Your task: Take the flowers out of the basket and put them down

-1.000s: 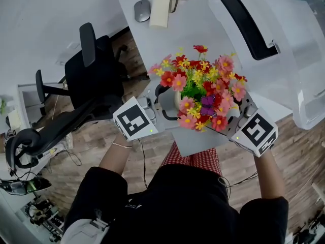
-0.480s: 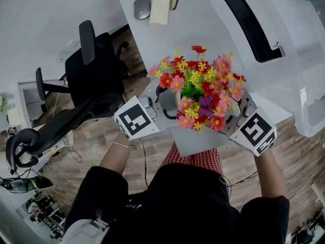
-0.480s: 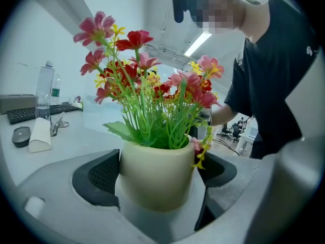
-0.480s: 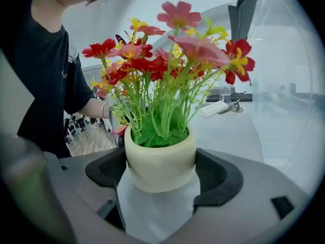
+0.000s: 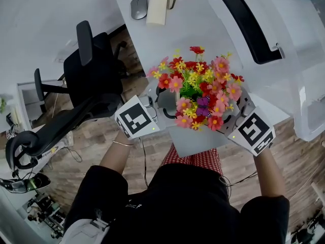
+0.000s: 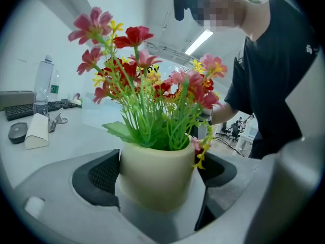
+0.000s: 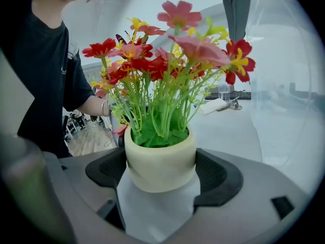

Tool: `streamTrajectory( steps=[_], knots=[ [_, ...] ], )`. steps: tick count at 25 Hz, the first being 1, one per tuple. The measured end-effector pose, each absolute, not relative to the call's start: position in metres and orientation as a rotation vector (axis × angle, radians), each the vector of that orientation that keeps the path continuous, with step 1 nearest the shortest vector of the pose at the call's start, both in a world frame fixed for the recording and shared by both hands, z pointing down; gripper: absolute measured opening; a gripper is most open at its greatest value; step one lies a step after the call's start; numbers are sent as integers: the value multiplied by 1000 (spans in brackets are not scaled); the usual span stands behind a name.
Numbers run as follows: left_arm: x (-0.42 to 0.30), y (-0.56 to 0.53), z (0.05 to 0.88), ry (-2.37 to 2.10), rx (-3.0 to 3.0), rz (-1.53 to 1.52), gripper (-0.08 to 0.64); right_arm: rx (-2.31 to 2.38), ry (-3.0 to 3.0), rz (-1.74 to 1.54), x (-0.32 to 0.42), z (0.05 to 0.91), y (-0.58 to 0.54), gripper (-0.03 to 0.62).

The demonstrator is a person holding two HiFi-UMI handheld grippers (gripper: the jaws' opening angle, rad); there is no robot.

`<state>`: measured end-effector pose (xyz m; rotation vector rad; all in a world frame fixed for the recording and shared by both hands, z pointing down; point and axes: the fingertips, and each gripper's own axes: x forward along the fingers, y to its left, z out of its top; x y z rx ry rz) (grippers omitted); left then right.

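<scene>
A bunch of red, pink and yellow flowers (image 5: 200, 88) stands in a cream pot (image 6: 155, 174) over the near corner of the white table (image 5: 167, 39). My left gripper (image 5: 165, 103) closes on the pot from the left and my right gripper (image 5: 236, 108) from the right. In both gripper views the pot (image 7: 160, 161) sits between the black pads with white tabletop below it. I cannot tell whether its base touches the table. A big clear basket (image 5: 284, 50) with a black handle (image 5: 244, 24) lies at the back right.
A black office chair (image 5: 91, 80) stands left of the table. At the far end of the table lie a grey mouse (image 5: 138, 7), a pale box (image 5: 158, 6) and a keyboard (image 6: 35, 108). A water bottle (image 6: 43, 83) stands there too.
The pot, the flowers and both grippers have barely shifted. Both grips on the pot are the same.
</scene>
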<state>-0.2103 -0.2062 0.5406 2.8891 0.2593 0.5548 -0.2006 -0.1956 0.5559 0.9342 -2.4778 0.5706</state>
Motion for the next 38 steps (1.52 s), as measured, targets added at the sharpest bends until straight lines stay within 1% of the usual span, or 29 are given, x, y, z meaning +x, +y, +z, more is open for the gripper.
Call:
streamTrajectory(
  steps=[18,23,30,38],
  knots=[
    [-210,-206,549,282,2880,607,482,930,-2454,586,-201,563,-195,428],
    [-208,-207,549,282,2886,602,482,937,-2450,563,-199,563,-196,428],
    [-204,-211,559,304,2925,672,481,966,-2419,489,-196,572,-202,428],
    [-199,-214,561,276,2945,655,482,956,-2422,428,-190,574,-205,428]
  ],
)
